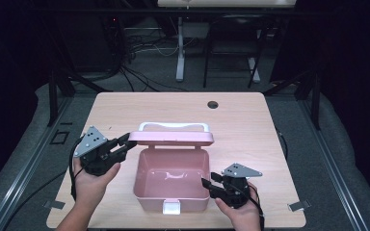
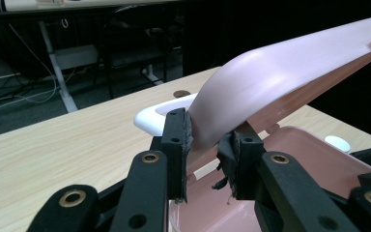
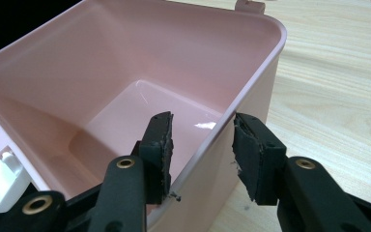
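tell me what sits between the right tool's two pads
The right wall of the pink box: the right tool straddles its rim, pads not pressing, seen in the right gripper view.

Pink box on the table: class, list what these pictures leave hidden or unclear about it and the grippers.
- Lid underside: high view, seen edge-on; left gripper view cuts it at the top edge.
- White latch: small in the high view, cut off by the left edge in the right gripper view.
- Right gripper: whether its fingers press the box wall between them is unclear.
- Left gripper: contact with the lid corner is unclear.

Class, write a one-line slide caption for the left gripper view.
Left gripper pinches the pink lid above the open box.
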A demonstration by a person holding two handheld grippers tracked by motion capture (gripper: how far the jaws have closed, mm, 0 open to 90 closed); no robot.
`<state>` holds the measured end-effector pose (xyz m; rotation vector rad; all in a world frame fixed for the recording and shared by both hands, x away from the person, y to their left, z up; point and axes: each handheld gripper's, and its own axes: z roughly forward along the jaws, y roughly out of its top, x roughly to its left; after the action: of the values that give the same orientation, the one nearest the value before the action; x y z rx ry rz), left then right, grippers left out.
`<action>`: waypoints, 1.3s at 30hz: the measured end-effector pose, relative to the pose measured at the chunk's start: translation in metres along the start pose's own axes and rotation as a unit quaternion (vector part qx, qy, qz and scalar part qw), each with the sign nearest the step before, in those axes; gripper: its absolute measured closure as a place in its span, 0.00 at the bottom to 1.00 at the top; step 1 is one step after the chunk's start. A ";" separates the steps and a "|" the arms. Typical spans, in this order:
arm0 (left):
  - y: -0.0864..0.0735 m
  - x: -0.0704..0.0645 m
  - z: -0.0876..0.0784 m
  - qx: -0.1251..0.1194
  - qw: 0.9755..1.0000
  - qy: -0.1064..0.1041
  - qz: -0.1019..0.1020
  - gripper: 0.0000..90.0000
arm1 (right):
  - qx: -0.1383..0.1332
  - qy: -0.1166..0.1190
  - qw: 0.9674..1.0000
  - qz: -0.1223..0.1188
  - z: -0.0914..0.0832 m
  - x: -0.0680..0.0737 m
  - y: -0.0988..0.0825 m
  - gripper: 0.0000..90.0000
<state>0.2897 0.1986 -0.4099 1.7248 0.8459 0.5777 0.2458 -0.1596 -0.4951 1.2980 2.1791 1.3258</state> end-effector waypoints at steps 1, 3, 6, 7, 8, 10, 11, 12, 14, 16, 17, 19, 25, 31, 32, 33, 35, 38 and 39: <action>-0.001 0.000 0.002 0.001 1.000 0.003 0.000 0.82 | -0.001 0.000 1.000 0.000 0.000 0.000 0.000 0.65; -0.002 0.001 0.003 0.000 1.000 0.005 0.000 0.83 | 0.000 0.001 1.000 0.002 0.000 0.000 0.000 0.65; -0.003 0.003 0.008 -0.001 1.000 0.007 -0.003 0.84 | -0.001 0.001 1.000 0.002 0.000 0.000 0.000 0.65; -0.003 0.003 0.008 -0.001 1.000 0.007 -0.003 0.84 | -0.001 0.001 1.000 0.002 0.000 0.000 0.000 0.65; -0.003 0.004 0.009 -0.001 1.000 0.007 -0.004 0.84 | -0.001 0.001 1.000 0.002 0.000 0.000 0.000 0.65; -0.004 0.005 0.010 -0.002 1.000 0.009 -0.003 0.84 | -0.003 0.002 1.000 0.002 0.001 -0.001 -0.001 0.65; -0.004 0.005 0.011 -0.003 1.000 0.009 -0.004 0.84 | -0.003 0.002 1.000 0.002 0.001 -0.001 -0.001 0.65; -0.005 0.006 0.014 -0.001 1.000 0.012 -0.006 0.84 | -0.003 0.002 1.000 0.002 0.001 -0.001 -0.001 0.65; -0.007 0.007 0.017 0.001 1.000 0.013 -0.007 0.84 | -0.002 0.003 1.000 0.002 0.001 -0.001 -0.001 0.65; -0.010 0.008 0.019 0.002 1.000 0.014 -0.010 0.85 | -0.002 0.003 1.000 0.003 0.001 -0.001 -0.001 0.65; -0.010 0.008 0.019 0.002 1.000 0.014 -0.010 0.85 | -0.002 0.003 1.000 0.003 0.001 -0.001 -0.001 0.65; -0.012 0.009 0.022 0.004 1.000 0.013 -0.011 0.85 | -0.002 0.004 1.000 0.003 0.001 -0.002 -0.001 0.65; -0.014 0.012 0.027 0.004 1.000 0.017 -0.012 0.87 | -0.004 0.006 1.000 0.006 0.002 -0.002 -0.001 0.64; -0.015 0.016 0.032 0.001 1.000 0.021 -0.019 0.88 | -0.005 0.007 1.000 0.007 0.002 -0.003 -0.002 0.64; -0.015 0.016 0.033 0.001 1.000 0.022 -0.020 0.88 | -0.004 0.008 1.000 0.007 0.002 -0.003 -0.002 0.64; -0.016 0.016 0.034 0.003 1.000 0.024 -0.020 0.88 | -0.004 0.008 1.000 0.007 0.003 -0.003 -0.002 0.64; -0.017 0.017 0.035 0.003 0.999 0.026 -0.022 0.89 | -0.004 0.007 1.000 0.008 0.003 -0.003 -0.002 0.64; -0.019 0.018 0.037 0.006 0.999 0.026 -0.025 0.90 | -0.004 0.007 1.000 0.008 0.003 -0.003 -0.002 0.64; -0.019 0.019 0.038 0.007 0.999 0.027 -0.026 0.90 | -0.004 0.007 1.000 0.008 0.003 -0.003 -0.002 0.64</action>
<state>0.3246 0.1930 -0.4401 1.7011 0.9318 0.5883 0.2480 -0.1609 -0.4986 1.3099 2.1750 1.3532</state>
